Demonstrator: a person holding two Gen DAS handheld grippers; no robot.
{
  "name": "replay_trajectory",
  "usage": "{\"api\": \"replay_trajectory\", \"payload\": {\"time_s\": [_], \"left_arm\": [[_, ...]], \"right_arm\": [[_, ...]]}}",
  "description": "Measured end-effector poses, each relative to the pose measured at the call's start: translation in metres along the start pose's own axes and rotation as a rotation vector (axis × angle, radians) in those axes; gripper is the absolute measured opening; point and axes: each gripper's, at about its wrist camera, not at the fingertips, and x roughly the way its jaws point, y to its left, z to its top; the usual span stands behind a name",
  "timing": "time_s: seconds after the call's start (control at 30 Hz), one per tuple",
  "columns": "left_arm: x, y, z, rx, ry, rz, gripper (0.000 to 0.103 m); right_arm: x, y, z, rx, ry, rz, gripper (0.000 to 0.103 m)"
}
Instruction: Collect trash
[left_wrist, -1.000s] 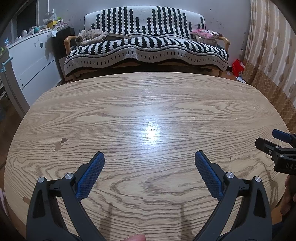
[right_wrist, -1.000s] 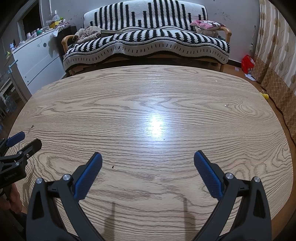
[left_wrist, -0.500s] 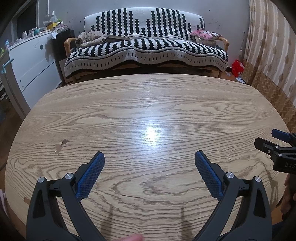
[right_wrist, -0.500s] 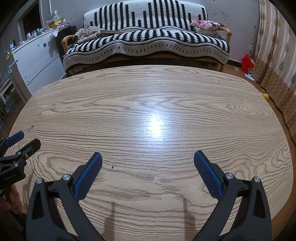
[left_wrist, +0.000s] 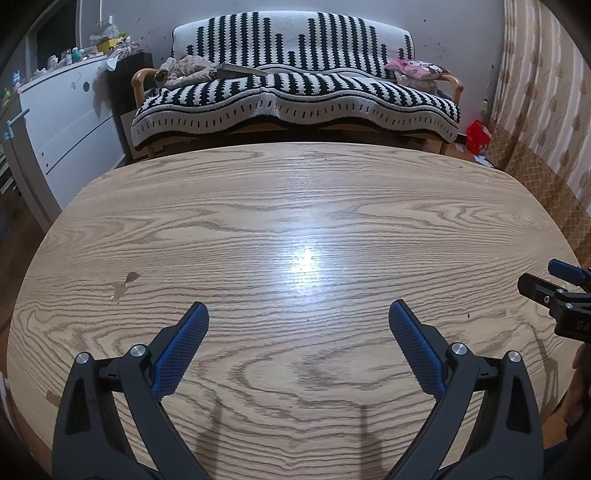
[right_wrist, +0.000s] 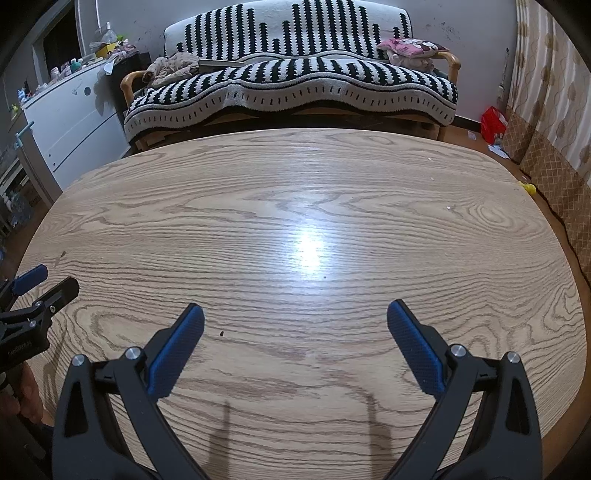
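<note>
My left gripper (left_wrist: 298, 314) is open and empty, held low over the near part of a wooden oval table (left_wrist: 295, 206). My right gripper (right_wrist: 295, 314) is open and empty too, beside it to the right; it also shows at the right edge of the left wrist view (left_wrist: 554, 284). The left gripper shows at the left edge of the right wrist view (right_wrist: 40, 284). No trash lies on the table; only a tiny dark speck (right_wrist: 222, 333) and a small stain (left_wrist: 123, 284) show. A red bag (right_wrist: 493, 123) and paper scraps (right_wrist: 496, 147) lie on the floor at far right.
A sofa with a black-and-white striped cover (left_wrist: 295, 92) stands behind the table. A white dresser (left_wrist: 70, 122) with clutter on top is at far left. Curtains (left_wrist: 546, 92) hang at the right. A small yellow object (right_wrist: 529, 189) lies on the floor.
The left wrist view has drifted slightly, the table's far edge sitting a little lower in frame. Both grippers stay open and nearly still.
</note>
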Motion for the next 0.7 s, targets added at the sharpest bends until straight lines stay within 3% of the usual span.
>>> {"api": "replay_trajectory", "payload": {"time_s": [0.13, 0.27, 0.37, 0.53, 0.7], "left_arm": [[0.002, 0.007, 0.003, 0.012, -0.007, -0.003, 0.095], [0.014, 0.041, 0.013, -0.026, 0.005, 0.023, 0.096], [0.023, 0.075, 0.015, -0.074, 0.005, 0.069, 0.096], [0.049, 0.139, 0.016, -0.191, 0.015, 0.125, 0.096], [0.069, 0.159, 0.016, -0.237, 0.046, 0.141, 0.096]], "right_arm": [[0.002, -0.005, 0.001, 0.010, -0.006, -0.001, 0.096], [0.004, -0.030, 0.009, 0.067, -0.019, -0.023, 0.096], [0.008, -0.070, 0.015, 0.138, -0.025, -0.084, 0.096], [0.035, -0.140, 0.012, 0.173, -0.011, -0.261, 0.096], [0.056, -0.171, 0.004, 0.242, 0.014, -0.255, 0.096]]}}
